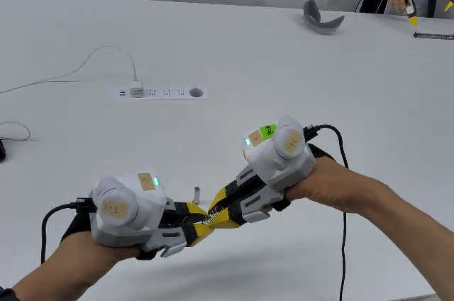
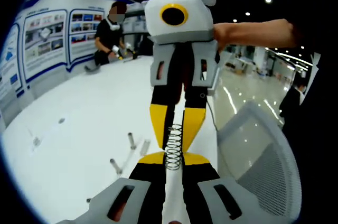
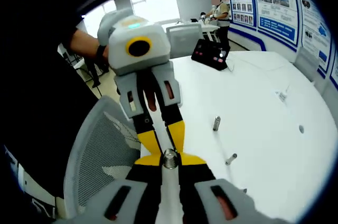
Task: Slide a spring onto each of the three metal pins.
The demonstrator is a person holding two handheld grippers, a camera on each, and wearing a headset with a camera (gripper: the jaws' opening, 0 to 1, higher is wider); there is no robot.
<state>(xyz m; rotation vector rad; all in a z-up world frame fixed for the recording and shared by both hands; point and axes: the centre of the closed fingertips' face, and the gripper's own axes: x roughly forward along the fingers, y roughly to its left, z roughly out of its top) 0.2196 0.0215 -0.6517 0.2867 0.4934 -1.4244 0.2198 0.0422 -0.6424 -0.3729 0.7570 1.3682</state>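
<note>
Head view: left gripper and right gripper meet tip to tip low over the table, with the spring bridging the two sets of tips.

Left gripper view: own jaws are narrow, pinched on the near end of the spring. The right gripper's jaws are narrow too, nipping the far end.

Right gripper view: a round metal end sits between own tips. It could be the spring end or a pin inside the coil, cannot tell.

The standing pin is just beyond the left tips, apart from both grippers, and looks bare. The tilted pin lies off to the right of the right jaws, well apart.

Risks, as a judgement:
- **Stretch or kink:** two grips on one coil, so any pull apart or twist could deform it.
- **Crush:** too hard a squeeze could flatten the turns so the spring won't slide onto a pin.
- **Loss:** if one side lets go early, the spring may snap out, bounce off the table edge and drop by the mesh chair.
- **Knock:** the left tips are close to the standing pin, and a careless swing could tip it.
</note>
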